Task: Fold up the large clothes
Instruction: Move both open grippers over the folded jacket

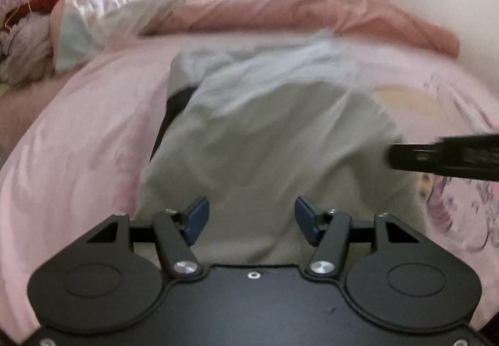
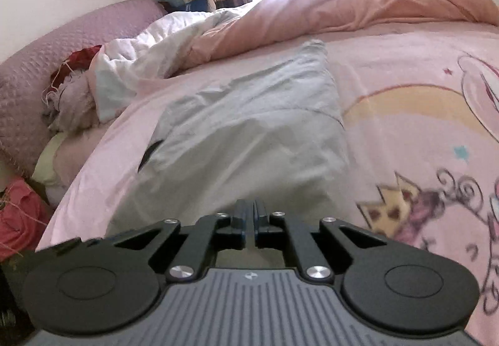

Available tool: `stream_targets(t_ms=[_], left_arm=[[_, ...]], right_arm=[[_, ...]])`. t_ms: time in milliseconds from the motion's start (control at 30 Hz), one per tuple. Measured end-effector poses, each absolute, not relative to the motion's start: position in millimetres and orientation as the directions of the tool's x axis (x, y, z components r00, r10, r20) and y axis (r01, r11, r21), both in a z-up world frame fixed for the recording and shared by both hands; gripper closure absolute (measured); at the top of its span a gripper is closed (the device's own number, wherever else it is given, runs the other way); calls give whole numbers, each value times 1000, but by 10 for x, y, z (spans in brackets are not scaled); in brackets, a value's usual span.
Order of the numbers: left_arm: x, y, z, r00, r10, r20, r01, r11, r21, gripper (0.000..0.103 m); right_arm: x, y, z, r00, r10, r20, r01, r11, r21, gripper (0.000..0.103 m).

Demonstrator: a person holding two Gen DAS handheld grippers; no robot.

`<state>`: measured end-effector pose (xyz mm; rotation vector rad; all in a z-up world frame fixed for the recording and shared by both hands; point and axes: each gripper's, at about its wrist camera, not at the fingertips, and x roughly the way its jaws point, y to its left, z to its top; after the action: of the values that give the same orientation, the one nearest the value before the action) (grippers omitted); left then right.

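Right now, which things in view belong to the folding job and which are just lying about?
Job: pale grey garment; left gripper, open; right gripper, shut.

Lying about: pink quilt; white duvet; red cloth; pink cartoon bedsheet.

**Two black grippers with blue pads**

We see the left gripper (image 1: 252, 216) as a flat black body with two round black discs, one at each side. From the body go black link bars, each fixed with a shiny silver screw. The fingers (image 1: 196, 218) end in dark blue pads. One small silver screw sits in the middle of the black plate.

The right gripper (image 2: 250, 216) has the same black discs, black link bars and silver screws, and its pads are also dark blue. Its body is different: we see a grey cover with raised ribs and a small white mark near the front edge.
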<state>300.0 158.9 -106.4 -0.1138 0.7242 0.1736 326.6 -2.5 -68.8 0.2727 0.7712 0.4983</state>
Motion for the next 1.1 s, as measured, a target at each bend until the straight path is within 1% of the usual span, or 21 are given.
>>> stream_targets(t_ms=[67, 167, 233, 333, 467, 533, 600, 700, 767, 800, 833, 867, 967, 1000, 1033, 1067, 1100], left_arm=[[3104, 1571, -1112, 710, 125, -693, -200, 979, -28, 42], [3223, 1598, -1267, 661, 144, -736, -227, 974, -13, 39], [3248, 1658, -1325, 667, 128, -734, -220, 975, -30, 38], [3240, 1704, -1262, 663, 115, -740, -221, 974, -47, 39], [3223, 1716, -1044, 698, 121, -706, -236, 969, -68, 39], [3195, 1779, -936, 726, 130, -675, -251, 964, -84, 36], [3229, 1863, -864, 762, 154, -629, -280, 954, -105, 36], [3284, 2051, -816, 852, 183, -491, -321, 923, -212, 36], [3447, 2189, -774, 876, 198, -439, -346, 893, -287, 36], [3552, 2256, -750, 883, 214, -418, -363, 876, -317, 33], [3653, 2299, -746, 889, 228, -398, -368, 871, -324, 26], [3767, 2334, -761, 887, 237, -396, -372, 875, -311, 23], [4066, 2452, -968, 854, 266, -448, -392, 894, -215, 22], [4128, 2488, -1093, 826, 292, -483, -408, 900, -155, 22], [4210, 2520, -1253, 789, 325, -521, -429, 899, -88, 13], [4199, 2567, -1392, 787, 336, -518, -431, 899, -72, 7], [4136, 2675, -1465, 799, 319, -510, -439, 889, -132, 1]], right_arm=[[3392, 67, -753, 603, 489, -630, -306, 871, 384, 97], [3517, 171, -1003, 562, 447, -696, -281, 894, 348, 98], [3537, 161, -1097, 562, 450, -694, -276, 893, 355, 101], [3538, 131, -1071, 554, 459, -695, -275, 888, 368, 101], [3516, 144, -972, 563, 441, -699, -278, 897, 343, 99], [3477, 103, -927, 577, 438, -689, -273, 899, 342, 97], [3437, 52, -838, 608, 454, -651, -263, 889, 375, 94], [3430, 22, -641, 685, 507, -523, -310, 852, 421, 94], [3539, 89, -531, 748, 496, -441, -330, 854, 402, 94], [3623, 135, -507, 774, 480, -413, -330, 863, 383, 94], [3718, 185, -503, 789, 463, -404, -325, 872, 366, 94], [3848, 230, -544, 801, 453, -391, -318, 876, 362, 94], [4212, 252, -861, 772, 462, -436, -282, 864, 417, 93], [4294, 223, -1001, 756, 457, -468, -256, 865, 431, 97], [4331, 157, -1164, 757, 460, -463, -248, 859, 448, 103], [4318, 90, -1284, 769, 466, -438, -253, 851, 461, 103], [4303, 35, -1369, 767, 483, -423, -262, 837, 481, 103]])
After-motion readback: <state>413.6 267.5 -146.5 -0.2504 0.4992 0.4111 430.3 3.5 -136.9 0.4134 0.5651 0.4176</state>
